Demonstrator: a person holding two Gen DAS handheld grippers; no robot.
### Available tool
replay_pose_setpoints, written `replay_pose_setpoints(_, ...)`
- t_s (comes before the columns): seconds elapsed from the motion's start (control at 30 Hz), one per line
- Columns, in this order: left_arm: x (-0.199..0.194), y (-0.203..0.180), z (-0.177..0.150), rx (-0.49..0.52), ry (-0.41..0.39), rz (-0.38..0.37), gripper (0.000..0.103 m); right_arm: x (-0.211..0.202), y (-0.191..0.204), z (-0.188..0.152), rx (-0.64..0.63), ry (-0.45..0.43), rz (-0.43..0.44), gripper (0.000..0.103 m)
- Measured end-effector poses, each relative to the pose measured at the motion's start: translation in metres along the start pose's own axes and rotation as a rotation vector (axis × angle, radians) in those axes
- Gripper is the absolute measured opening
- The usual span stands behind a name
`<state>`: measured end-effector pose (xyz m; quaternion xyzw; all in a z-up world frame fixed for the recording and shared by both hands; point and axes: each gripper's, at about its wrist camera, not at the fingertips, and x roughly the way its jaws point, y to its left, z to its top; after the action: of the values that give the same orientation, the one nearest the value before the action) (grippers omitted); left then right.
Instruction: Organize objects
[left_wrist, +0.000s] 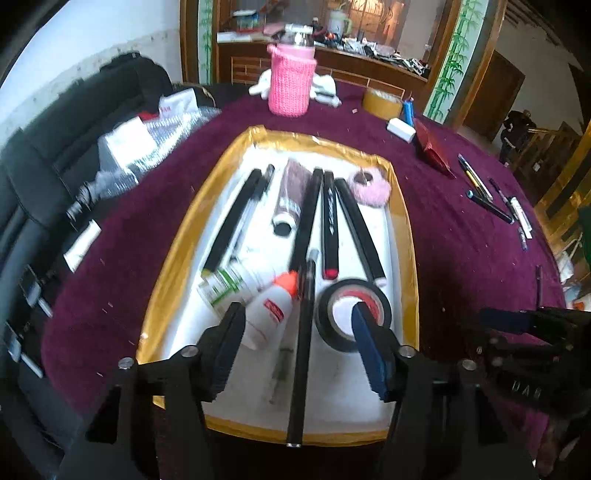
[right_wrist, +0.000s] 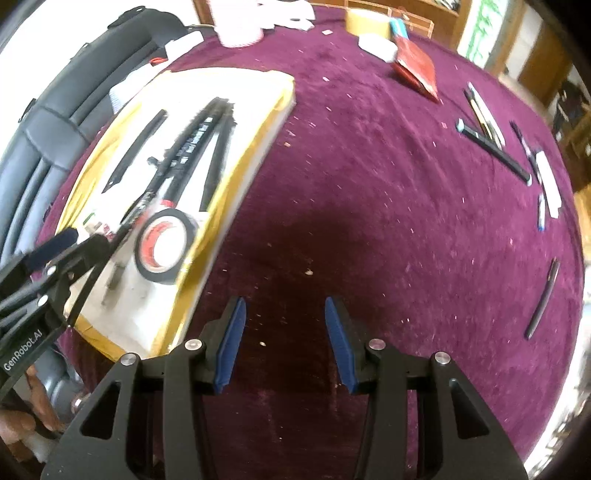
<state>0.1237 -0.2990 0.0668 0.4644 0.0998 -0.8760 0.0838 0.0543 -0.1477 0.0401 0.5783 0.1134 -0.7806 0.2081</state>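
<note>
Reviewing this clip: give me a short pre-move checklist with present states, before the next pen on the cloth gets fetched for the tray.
1. Left gripper free of the long black pen: ok. Jaws stand apart and the pads do not press on it, though it lies between them.
2. That pen fully inside the tray: not ok, its near end overhangs the rim.
3. Right gripper empty: ok, only purple cloth between the open jaws.
4. Pens left to collect: ok, a lone dark pen and a cluster lie on the cloth.
5. Room left in tray: cannot tell.
</note>
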Motion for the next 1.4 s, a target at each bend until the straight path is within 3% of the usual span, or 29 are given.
replay_pose_setpoints(0.33, -0.021, -0.006, 0.013, 0.034, -0.054, 0.06, 0.059, -0.005, 0.016, 0.005, -0.045, -0.013, -0.015, 0.043)
replay_pose_setpoints(0.93, -0.016, -0.001, 0.029, 0.096, -0.061, 0.017, 0.059, -0.009, 0.024, 0.008, 0.024, -0.021, -0.061, 0.043)
replay_pose_setpoints(1.13, -0.02, -0.001, 0.028, 0.099, -0.074, 0.034, 0.059, -0.009, 0.026, 0.005, 0.032, -0.018, -0.059, 0.043)
replay_pose_setpoints(1.23, -0.034, -0.005, 0.025, 0.092, -0.141, 0.136, 0.059, -0.009, 0.026, 0.002, 0.013, -0.016, -0.05, 0.043)
replay_pose_setpoints(1.3, -0.063, -0.013, 0.021, 0.089, -0.274, 0.211, 0.059, -0.011, 0.025, 0.001, -0.014, -0.021, -0.046, 0.043)
replay_pose_setpoints(1.37, -0.097, -0.02, 0.015, 0.063, -0.414, 0.177, 0.068, -0.015, 0.024, 0.0, -0.033, -0.031, -0.039, 0.043)
replay_pose_setpoints(1.4, -0.11, -0.022, 0.012, 0.044, -0.458, 0.143, 0.103, -0.017, 0.022, -0.002, -0.041, -0.035, -0.032, 0.043)
